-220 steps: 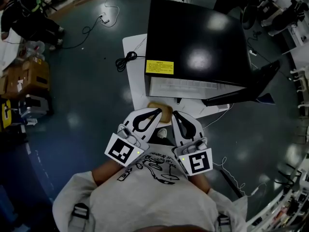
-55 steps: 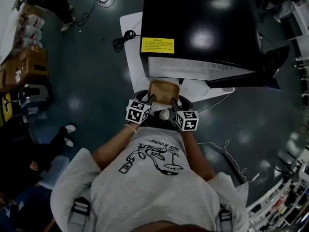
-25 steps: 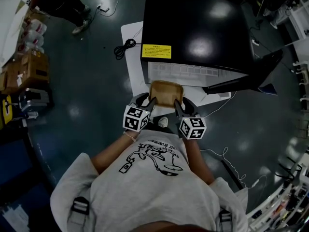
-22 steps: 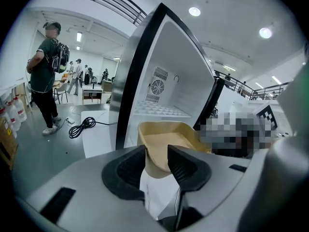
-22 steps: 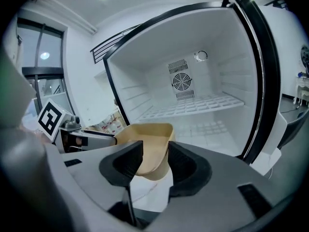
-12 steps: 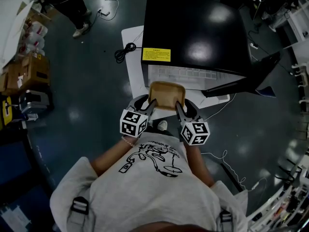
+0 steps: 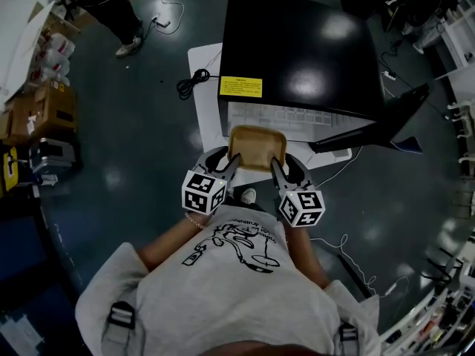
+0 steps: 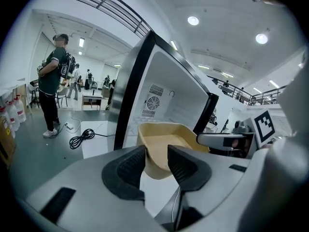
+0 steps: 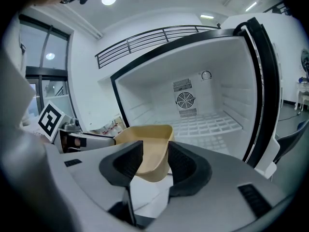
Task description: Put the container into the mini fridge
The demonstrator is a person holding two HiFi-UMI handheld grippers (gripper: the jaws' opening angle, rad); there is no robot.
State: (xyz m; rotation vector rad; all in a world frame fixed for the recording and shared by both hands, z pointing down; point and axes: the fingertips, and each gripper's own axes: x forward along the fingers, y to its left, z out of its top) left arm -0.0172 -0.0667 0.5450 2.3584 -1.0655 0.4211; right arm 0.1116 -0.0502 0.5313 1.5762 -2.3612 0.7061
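- Left hand-held gripper (image 8: 157, 157): jaws drawn close, clamped on the near wall of the container (image 8: 169, 140) at its left end. In the head view this gripper (image 7: 231, 162) meets the container at its 7 o'clock corner.
- Right hand-held gripper (image 9: 154, 161): jaws likewise nearly together, pinching the container's wall at the right end. In the head view it (image 7: 274, 166) sits at the 5 o'clock corner.
- Each gripper carries a cube with black-and-white square markers; no letters on them.
- Container (image 7: 256, 147): tan, shallow, rounded-rectangular, open-topped, nothing visible inside. Held off the floor between both grippers, just before the open front of the mini fridge (image 7: 304, 50).
- Mini fridge at 12 o'clock from the container: black glossy top, white interior (image 9: 207, 95), wire shelf (image 9: 210, 124), round fan grille (image 9: 185, 100) on the back wall.
- Door (image 7: 378, 124) swung out toward 3 o'clock.
- Yellow label (image 7: 240, 87) on the top's near-left corner: lines of dark print, too small to read.
- Black cable (image 7: 191, 87) coiled at 10 o'clock, on the white board (image 7: 202, 106) under the fridge.
- Person (image 8: 50, 91) standing at far left in the left gripper view.
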